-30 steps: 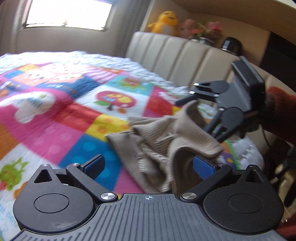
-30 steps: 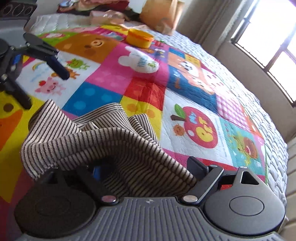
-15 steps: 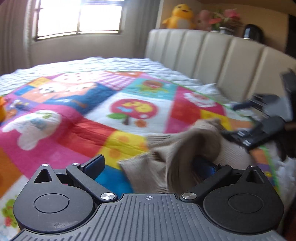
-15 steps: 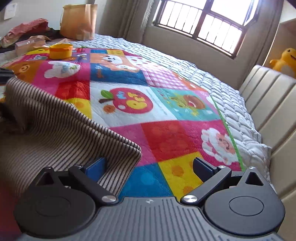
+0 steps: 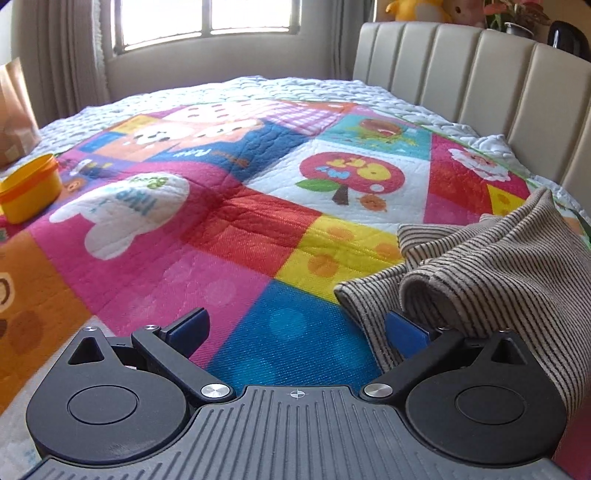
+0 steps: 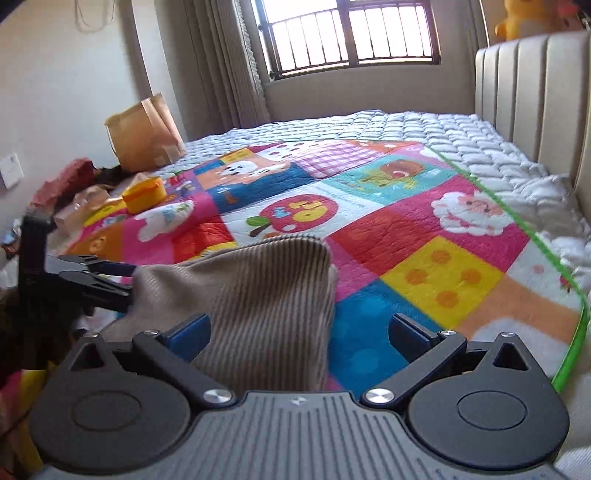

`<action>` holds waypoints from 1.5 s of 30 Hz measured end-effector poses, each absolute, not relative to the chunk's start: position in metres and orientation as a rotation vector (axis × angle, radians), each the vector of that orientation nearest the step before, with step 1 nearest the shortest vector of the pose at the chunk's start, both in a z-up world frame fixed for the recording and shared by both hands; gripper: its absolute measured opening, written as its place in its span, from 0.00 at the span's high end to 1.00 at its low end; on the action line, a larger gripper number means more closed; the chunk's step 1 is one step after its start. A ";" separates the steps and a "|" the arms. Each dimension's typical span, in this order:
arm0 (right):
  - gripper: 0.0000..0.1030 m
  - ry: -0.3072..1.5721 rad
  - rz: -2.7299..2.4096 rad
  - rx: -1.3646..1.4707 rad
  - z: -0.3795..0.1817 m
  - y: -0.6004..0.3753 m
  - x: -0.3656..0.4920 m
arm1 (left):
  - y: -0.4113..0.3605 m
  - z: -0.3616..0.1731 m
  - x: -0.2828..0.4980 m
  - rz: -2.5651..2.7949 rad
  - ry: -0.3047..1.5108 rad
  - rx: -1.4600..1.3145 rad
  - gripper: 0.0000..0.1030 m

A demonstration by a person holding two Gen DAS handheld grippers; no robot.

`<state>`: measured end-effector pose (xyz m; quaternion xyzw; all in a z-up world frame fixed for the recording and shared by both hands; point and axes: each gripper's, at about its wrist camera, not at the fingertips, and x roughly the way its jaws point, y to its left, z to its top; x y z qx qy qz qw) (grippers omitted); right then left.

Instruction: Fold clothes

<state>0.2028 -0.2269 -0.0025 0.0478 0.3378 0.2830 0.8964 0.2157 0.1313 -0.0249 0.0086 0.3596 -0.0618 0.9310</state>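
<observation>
Rumpled beige striped knit garment on quilt, both hand-held grippers wide apart.

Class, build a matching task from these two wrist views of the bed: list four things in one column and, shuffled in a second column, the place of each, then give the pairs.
Things:
1. striped beige knitted garment
2. round yellow plastic tub
3. brown paper bag
4. yellow plush toy

Places:
A. above the padded headboard
B. on the colourful patchwork quilt's far left part
C. crumpled on the quilt, just ahead of both grippers
D. upright at the bed's far left corner

Pairs: 1-C, 2-B, 3-D, 4-A
</observation>
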 end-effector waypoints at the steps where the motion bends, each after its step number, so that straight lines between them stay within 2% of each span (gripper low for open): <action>1: 0.00 0.723 0.599 0.147 -0.003 -0.230 0.194 | 0.134 -0.021 0.214 -0.130 0.728 0.010 0.00; 5: 0.02 0.885 0.704 0.398 -0.025 -0.235 0.176 | 0.145 -0.007 0.207 -0.168 0.693 -0.059 0.00; 6: 0.08 0.911 0.719 0.448 -0.034 -0.232 0.176 | 0.147 -0.005 0.206 -0.175 0.687 -0.079 0.00; 8: 0.10 0.964 0.749 0.549 -0.050 -0.225 0.177 | 0.149 0.000 0.205 -0.186 0.678 -0.110 0.00; 13: 0.13 0.957 0.726 0.667 -0.066 -0.207 0.193 | 0.144 0.009 0.199 -0.279 0.648 -0.118 0.00; 14: 0.15 0.953 0.717 0.668 -0.066 -0.205 0.196 | 0.142 0.010 0.198 -0.313 0.641 -0.116 0.00; 16: 0.30 0.938 0.692 0.656 -0.068 -0.203 0.199 | 0.134 0.014 0.197 -0.403 0.623 -0.096 0.00; 19: 0.35 0.920 0.688 0.674 -0.072 -0.206 0.201 | 0.117 0.020 0.199 -0.533 0.571 -0.046 0.00; 23: 0.37 0.906 0.691 0.682 -0.074 -0.208 0.202 | 0.105 0.021 0.219 -0.595 0.555 -0.022 0.00; 28: 0.37 0.875 0.683 0.687 -0.074 -0.211 0.206 | 0.129 0.037 0.230 -0.411 0.544 -0.021 0.00; 35: 0.35 0.814 0.686 0.590 -0.072 -0.200 0.207 | 0.141 0.035 0.210 -0.341 0.575 0.135 0.00; 40: 0.35 0.794 0.702 0.581 -0.072 -0.200 0.206 | 0.169 0.026 0.205 -0.349 0.646 0.068 0.00; 45: 0.35 0.780 0.704 0.558 -0.072 -0.199 0.204 | 0.183 0.021 0.190 -0.260 0.680 0.133 0.00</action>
